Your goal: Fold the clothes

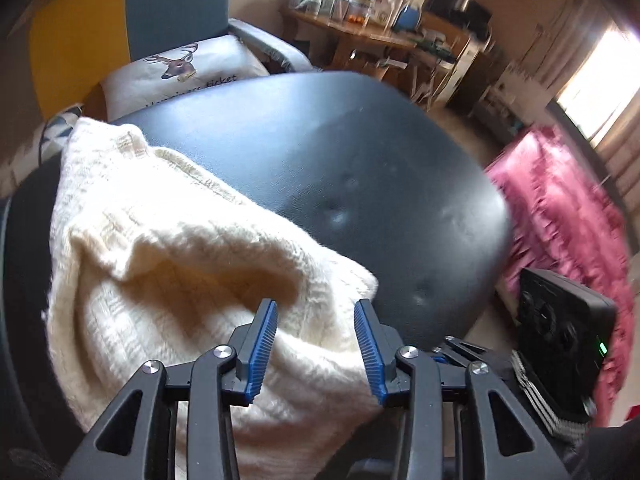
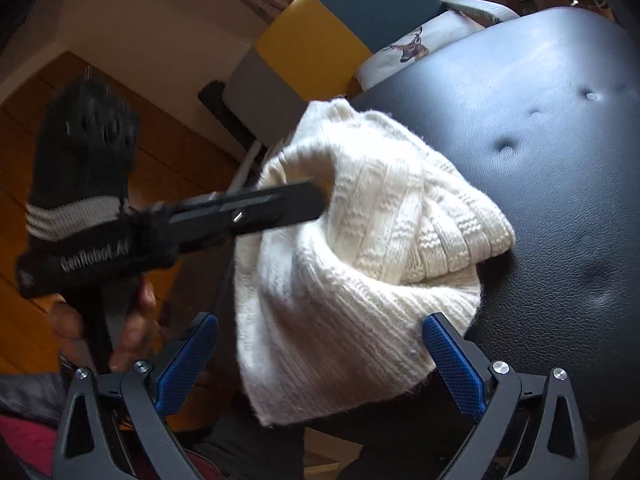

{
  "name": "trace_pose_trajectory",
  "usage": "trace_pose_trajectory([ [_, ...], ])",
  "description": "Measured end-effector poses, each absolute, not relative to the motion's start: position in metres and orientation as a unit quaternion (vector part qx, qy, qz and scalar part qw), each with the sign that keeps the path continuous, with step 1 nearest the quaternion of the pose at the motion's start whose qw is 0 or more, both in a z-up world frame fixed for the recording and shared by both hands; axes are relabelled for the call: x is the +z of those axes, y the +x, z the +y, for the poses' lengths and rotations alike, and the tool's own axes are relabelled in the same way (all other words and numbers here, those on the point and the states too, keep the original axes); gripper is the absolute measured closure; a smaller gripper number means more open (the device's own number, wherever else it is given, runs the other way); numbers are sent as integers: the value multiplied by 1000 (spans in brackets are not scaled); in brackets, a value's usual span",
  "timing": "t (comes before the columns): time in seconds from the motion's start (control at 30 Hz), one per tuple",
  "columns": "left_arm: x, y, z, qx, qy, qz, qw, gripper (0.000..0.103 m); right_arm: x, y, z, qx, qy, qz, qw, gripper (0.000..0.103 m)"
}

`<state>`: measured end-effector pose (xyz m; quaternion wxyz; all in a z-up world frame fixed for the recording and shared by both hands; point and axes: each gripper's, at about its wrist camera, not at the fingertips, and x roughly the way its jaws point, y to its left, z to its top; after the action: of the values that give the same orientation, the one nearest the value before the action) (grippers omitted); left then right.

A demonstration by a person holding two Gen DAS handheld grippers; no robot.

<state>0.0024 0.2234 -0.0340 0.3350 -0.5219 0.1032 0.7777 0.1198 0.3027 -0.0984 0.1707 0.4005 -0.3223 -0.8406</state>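
A cream knit sweater [image 1: 192, 264] lies bunched on the left part of a black leather ottoman [image 1: 360, 168]. One fold is puffed up and hollow. My left gripper [image 1: 317, 344] hovers over the sweater's near end, jaws partly apart. Cloth fills the gap below them, but both ridged blue pads [image 1: 264, 344] stay bare. Seen side-on in the right wrist view, the left gripper [image 2: 316, 200] pokes into the fold, with a hand [image 2: 136, 320] on its grip. My right gripper [image 2: 320, 360] is wide open around the sweater's [image 2: 360, 280] edge, which hangs over the ottoman's [image 2: 540, 160] rim.
An armchair [image 1: 132, 12] in yellow, teal and grey with a deer cushion [image 1: 188, 68] stands behind the ottoman. A wooden table [image 1: 360, 36] with jars is further back. Pink-red fabric [image 1: 560, 216] lies to the right. The right gripper's black housing [image 1: 560, 340] sits low right.
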Motion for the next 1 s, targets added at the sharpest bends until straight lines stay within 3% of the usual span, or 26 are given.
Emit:
trace_pose_trajectory([
  [0.13, -53, -2, 237, 765, -546, 117, 321, 72, -109, 122, 303, -839, 415, -314, 159, 0],
  [0.2, -57, -1, 237, 768, -545, 117, 315, 90, -115, 120, 302, -839, 423, -308, 151, 0],
  [0.3, -57, -1, 224, 772, -539, 80, 328, 94, -121, 118, 299, -840, 433, -298, 138, 0],
  [0.63, -10, -15, 72, 782, -477, -181, 358, 95, -116, 117, 277, -867, 435, -229, 86, 0],
  [0.8, -21, -14, -29, 788, -457, -266, 316, 95, -114, 116, 260, -874, 454, -156, 69, 0],
  [1.0, -52, -18, -122, 793, -440, -343, 245, 95, -109, 109, 257, -863, 486, -130, 46, 0],
])
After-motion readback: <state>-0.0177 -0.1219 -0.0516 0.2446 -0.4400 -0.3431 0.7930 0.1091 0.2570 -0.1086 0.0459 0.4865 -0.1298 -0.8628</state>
